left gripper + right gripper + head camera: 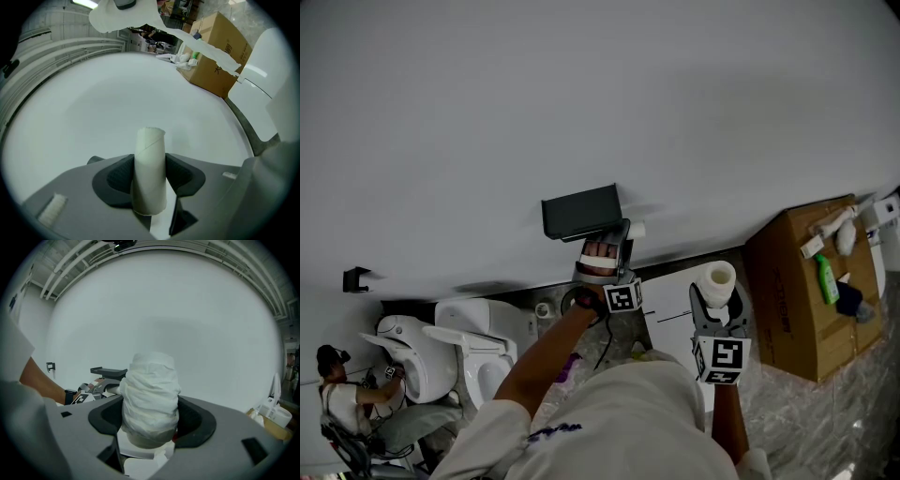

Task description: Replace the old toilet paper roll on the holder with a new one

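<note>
A black toilet paper holder (579, 211) hangs on the white wall; it shows too in the right gripper view (108, 371). Just below and right of it, my left gripper (628, 231) is shut on an empty cardboard tube (150, 171), whose end pokes out (637, 230). The tube stands upright between the pads (117, 176) and is clear of the wall. Lower right, my right gripper (715, 298) is shut on a full white paper roll (714, 282), upright with its hollow core on top. That roll (151, 397) fills the jaws.
A cardboard box (802, 286) with a green spray bottle (827, 278) and other items stands at the right. White toilets (459, 352) sit at the lower left, with a crouching person (347, 398) beside them. A small black wall bracket (356, 278) is far left.
</note>
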`<state>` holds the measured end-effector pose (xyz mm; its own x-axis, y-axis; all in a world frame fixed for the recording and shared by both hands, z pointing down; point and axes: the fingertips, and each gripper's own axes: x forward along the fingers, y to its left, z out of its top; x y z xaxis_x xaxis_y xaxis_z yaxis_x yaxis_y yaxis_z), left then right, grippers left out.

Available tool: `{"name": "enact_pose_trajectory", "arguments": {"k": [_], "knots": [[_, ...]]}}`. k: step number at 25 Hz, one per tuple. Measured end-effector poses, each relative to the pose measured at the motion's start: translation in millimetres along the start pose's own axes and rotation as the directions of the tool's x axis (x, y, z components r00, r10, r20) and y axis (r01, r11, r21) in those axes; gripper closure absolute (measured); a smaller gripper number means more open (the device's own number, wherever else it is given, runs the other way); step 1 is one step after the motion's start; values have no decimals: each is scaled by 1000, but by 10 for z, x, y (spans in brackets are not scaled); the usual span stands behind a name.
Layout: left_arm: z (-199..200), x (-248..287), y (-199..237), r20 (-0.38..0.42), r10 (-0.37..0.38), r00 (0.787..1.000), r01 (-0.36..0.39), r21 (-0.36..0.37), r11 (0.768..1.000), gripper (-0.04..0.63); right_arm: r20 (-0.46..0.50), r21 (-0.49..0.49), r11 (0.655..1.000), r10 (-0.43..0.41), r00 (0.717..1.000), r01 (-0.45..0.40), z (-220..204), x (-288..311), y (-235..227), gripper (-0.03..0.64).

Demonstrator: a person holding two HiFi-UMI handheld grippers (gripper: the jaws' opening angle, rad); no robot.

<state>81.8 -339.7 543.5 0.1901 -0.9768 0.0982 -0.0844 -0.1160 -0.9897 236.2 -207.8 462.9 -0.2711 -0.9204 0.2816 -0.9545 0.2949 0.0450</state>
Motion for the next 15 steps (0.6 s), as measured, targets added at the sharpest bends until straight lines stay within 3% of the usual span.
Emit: {"name": "enact_pose_trajectory", "arguments": {"k": [15], "knots": [[225, -18, 102, 34, 21, 999, -18, -86, 996, 397, -3, -3, 1000, -16, 1000, 16, -28, -57, 19, 310]]}}
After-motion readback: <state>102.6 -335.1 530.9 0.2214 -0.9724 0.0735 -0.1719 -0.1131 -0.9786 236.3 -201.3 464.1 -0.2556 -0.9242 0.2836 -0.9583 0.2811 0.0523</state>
